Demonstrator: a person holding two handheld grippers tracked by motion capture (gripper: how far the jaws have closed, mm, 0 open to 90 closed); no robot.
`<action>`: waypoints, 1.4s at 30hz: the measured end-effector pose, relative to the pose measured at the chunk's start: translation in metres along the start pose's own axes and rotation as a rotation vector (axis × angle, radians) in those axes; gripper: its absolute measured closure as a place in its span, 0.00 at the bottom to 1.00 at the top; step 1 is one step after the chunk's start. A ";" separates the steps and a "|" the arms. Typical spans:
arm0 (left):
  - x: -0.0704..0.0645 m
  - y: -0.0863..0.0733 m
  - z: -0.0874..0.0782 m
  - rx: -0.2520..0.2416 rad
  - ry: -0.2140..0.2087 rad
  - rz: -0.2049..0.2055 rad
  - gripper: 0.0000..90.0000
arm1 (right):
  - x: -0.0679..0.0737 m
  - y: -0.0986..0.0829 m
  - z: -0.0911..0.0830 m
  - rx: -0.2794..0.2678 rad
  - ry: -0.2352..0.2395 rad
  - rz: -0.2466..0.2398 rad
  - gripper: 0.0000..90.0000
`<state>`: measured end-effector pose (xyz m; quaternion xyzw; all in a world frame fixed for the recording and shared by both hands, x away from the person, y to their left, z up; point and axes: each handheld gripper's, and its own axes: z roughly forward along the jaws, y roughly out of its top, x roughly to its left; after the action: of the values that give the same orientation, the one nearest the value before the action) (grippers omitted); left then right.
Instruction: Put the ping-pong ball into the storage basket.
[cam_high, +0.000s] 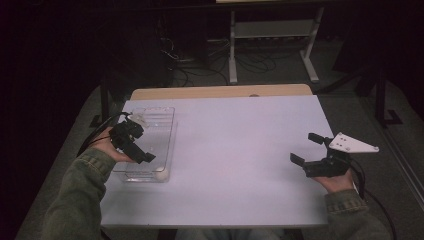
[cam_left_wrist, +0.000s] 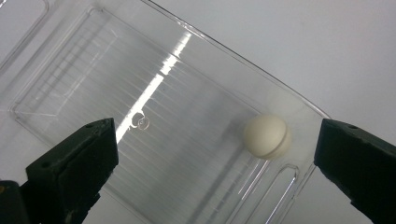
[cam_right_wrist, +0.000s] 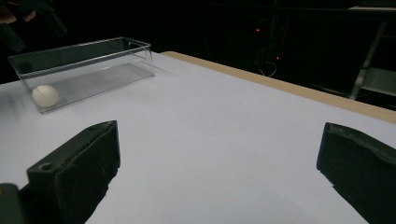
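Note:
A clear plastic box (cam_high: 165, 117) stands on the left of the white table (cam_high: 235, 150). One white ball (cam_high: 161, 174) lies in its near right corner. My left gripper (cam_high: 142, 142) hangs over the box, open and holding nothing. In the left gripper view the ball (cam_left_wrist: 266, 136) rests on the box floor (cam_left_wrist: 163, 107) between the two spread jaws, nearer the right one. My right gripper (cam_high: 303, 147) hovers open above the table's right side, far from the box. The right gripper view looks across the table at the box (cam_right_wrist: 93, 60) with the ball (cam_right_wrist: 45, 95) at its near end.
A wooden strip (cam_high: 220, 91) runs along the table's far side. Behind it stand a white metal frame (cam_high: 272, 30) and cables on a dark floor. The table's middle (cam_right_wrist: 224, 121) lies bare between the grippers.

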<state>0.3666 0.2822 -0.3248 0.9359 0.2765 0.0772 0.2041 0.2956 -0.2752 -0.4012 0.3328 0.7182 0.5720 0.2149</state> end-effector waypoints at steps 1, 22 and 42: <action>0.000 0.000 -0.001 -0.003 0.004 0.005 0.00 | 0.000 0.000 0.000 0.000 0.000 0.000 0.00; -0.005 -0.020 -0.023 -0.190 0.045 -0.045 0.00 | 0.000 0.000 0.000 0.001 0.001 -0.003 0.00; -0.016 -0.048 -0.040 -0.453 0.133 -0.129 0.00 | 0.001 0.000 0.000 0.001 0.001 -0.003 0.00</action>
<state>0.3200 0.3235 -0.3098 0.8396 0.3243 0.1853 0.3944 0.2953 -0.2746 -0.4012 0.3315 0.7192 0.5714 0.2153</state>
